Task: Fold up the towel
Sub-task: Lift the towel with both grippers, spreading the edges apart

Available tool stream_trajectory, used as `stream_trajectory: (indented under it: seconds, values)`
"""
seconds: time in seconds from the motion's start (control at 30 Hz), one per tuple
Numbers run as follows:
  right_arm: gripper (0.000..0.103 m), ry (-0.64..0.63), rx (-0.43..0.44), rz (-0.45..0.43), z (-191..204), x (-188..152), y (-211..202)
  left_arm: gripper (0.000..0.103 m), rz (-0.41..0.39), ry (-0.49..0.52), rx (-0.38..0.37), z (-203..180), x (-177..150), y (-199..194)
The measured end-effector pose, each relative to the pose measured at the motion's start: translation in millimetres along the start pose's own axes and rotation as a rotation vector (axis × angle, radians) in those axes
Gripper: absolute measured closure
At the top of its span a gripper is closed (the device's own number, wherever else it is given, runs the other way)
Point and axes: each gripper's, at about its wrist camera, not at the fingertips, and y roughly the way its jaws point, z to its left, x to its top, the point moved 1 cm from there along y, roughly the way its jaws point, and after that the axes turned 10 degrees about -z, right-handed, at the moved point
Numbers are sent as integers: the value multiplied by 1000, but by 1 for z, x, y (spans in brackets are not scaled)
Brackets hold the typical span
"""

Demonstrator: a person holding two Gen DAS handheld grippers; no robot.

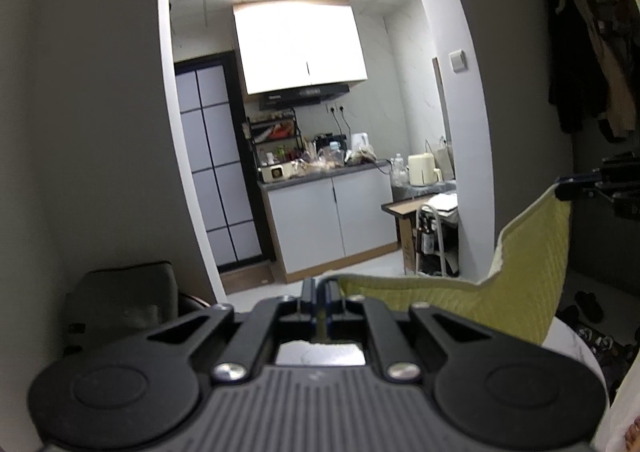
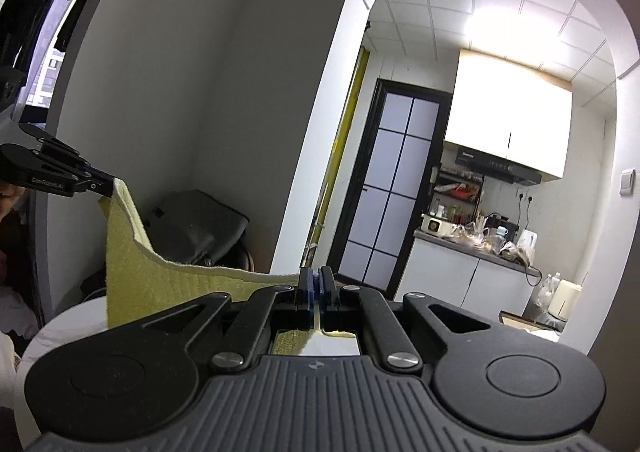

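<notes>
A yellow-green quilted towel (image 1: 500,284) hangs in the air, stretched between both grippers, its top edge sagging in the middle. In the left wrist view my left gripper (image 1: 320,286) is shut on one top corner. My right gripper (image 1: 560,188) pinches the other corner at the far right. In the right wrist view the right gripper (image 2: 318,280) is shut, with the towel's edge (image 2: 132,260) running between its blue pads. The left gripper (image 2: 108,190) holds the far corner at the left. The towel's lower part is hidden behind the gripper bodies.
A white round table (image 1: 580,348) lies below the towel, also visible as the table (image 2: 68,320) in the right wrist view. A dark chair (image 2: 200,228) stands by the grey wall. An arch opens onto a kitchen with a cluttered counter (image 1: 328,168). Coats (image 1: 588,72) hang at the right, with shoes (image 1: 588,306) on the floor.
</notes>
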Motion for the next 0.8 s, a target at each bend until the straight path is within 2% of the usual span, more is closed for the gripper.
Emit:
stream_trajectory:
  seconds: [0.4,0.8]
  values:
    - [100,-47,-39,-125,11,39,-33,99,-108,81,65,-22,36,-45]
    - [100,-72,-35,-179,26,56,-63,99,-147,88,91,-32,47,-83]
